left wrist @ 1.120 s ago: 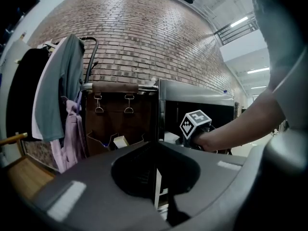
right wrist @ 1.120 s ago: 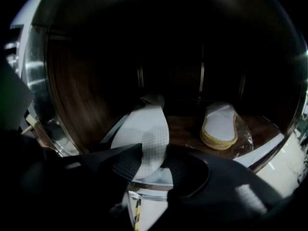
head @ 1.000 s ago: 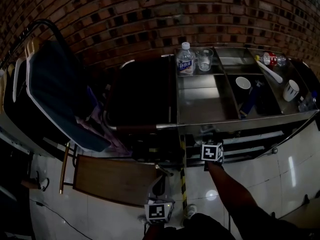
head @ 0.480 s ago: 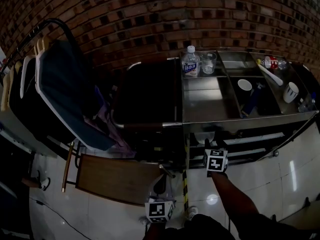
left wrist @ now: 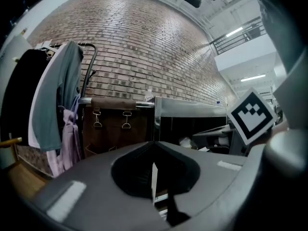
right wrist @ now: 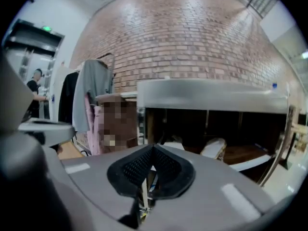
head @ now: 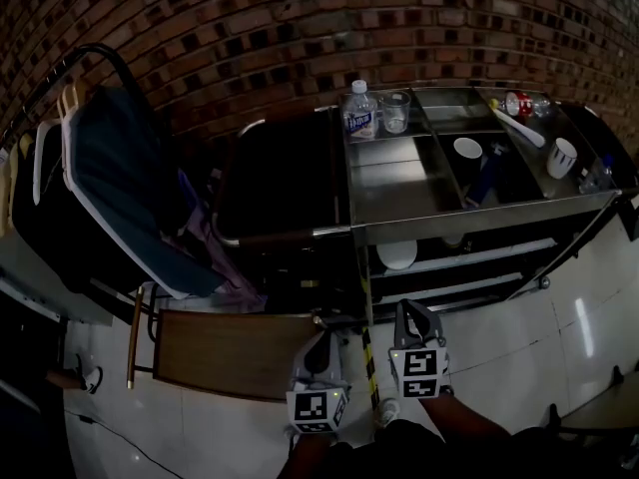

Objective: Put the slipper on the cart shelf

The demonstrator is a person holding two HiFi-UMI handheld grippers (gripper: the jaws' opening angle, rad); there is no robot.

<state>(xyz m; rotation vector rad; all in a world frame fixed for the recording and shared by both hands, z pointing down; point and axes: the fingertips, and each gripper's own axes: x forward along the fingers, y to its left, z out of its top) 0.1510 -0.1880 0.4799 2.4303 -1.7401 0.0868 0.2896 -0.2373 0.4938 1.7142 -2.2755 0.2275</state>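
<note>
1. The right claw [right wrist: 151, 166] is clenched and empty. Its jaws have just been closing, with nothing between them.
2. The left claw [left wrist: 153, 173] is clenched too, and holds nothing. In the head view it sits low, just beside the right claw.
3. Both claws hang in front of the cart [head: 479, 216], apart from it.
4. The slipper [right wrist: 215, 148], pale, lies on the shelf [right wrist: 252, 161] under the cart's steel top surface. The head view puts it near the shelf's left end.
5. Judged from this, the placing looks done, since the slipper rests on the shelf and neither claw touches it.
6. Nothing more seems left. It looks slightly tilted, and I cannot tell how steady it is.
</note>
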